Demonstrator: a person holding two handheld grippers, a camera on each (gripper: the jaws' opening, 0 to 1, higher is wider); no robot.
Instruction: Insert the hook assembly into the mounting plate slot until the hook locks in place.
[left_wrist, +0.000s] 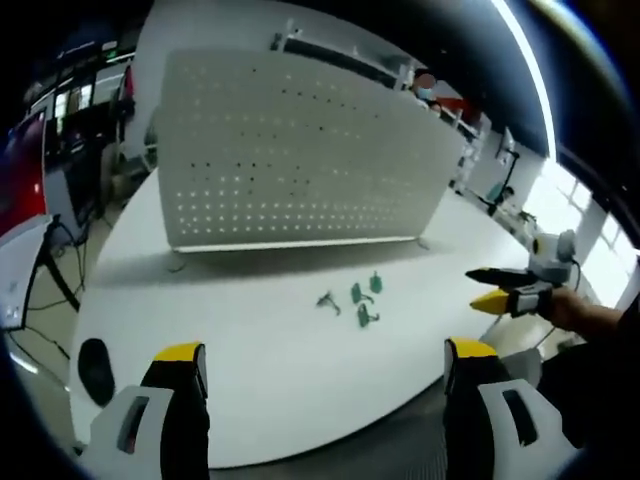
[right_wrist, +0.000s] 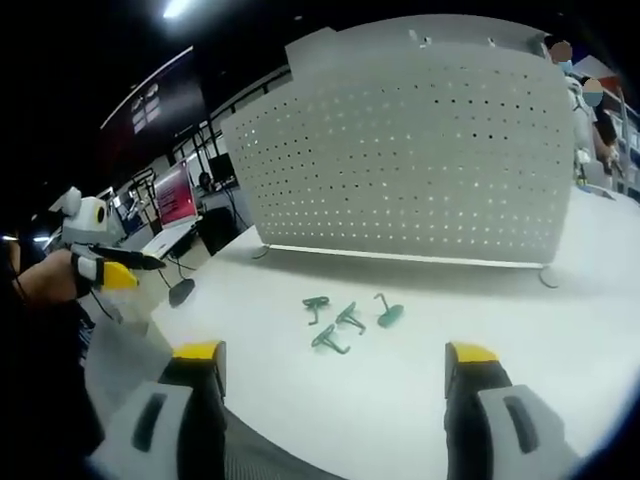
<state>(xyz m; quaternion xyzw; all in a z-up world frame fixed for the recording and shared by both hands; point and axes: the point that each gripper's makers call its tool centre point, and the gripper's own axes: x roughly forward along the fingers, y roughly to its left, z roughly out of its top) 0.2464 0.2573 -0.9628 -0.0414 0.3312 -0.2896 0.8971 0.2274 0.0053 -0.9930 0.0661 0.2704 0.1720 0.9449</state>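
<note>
Room: workshop space is showing behind the table, with monitors glowing at one side, ceiling light strips shining, and people standing far back.
Surface: white table (left_wrist: 250, 400) is carrying everything, its rounded edge curving toward the grippers.
Mounting plate: white pegboard (left_wrist: 300, 150) is standing upright on small feet at the table's far side, dotted with rows of holes.
Hooks: four small green hook pieces (right_wrist: 345, 318) are lying loose in a cluster on the bare tabletop, near the board's front and apart from it.
Left gripper (left_wrist: 325, 365): yellow-tipped jaws are gaping wide, gripping nothing.
Right gripper (right_wrist: 335, 365): jaws are spreading wide, empty, hanging at the table's near edge.
Other object: dark oval thing (left_wrist: 96, 368) is resting near the table's edge.
</note>
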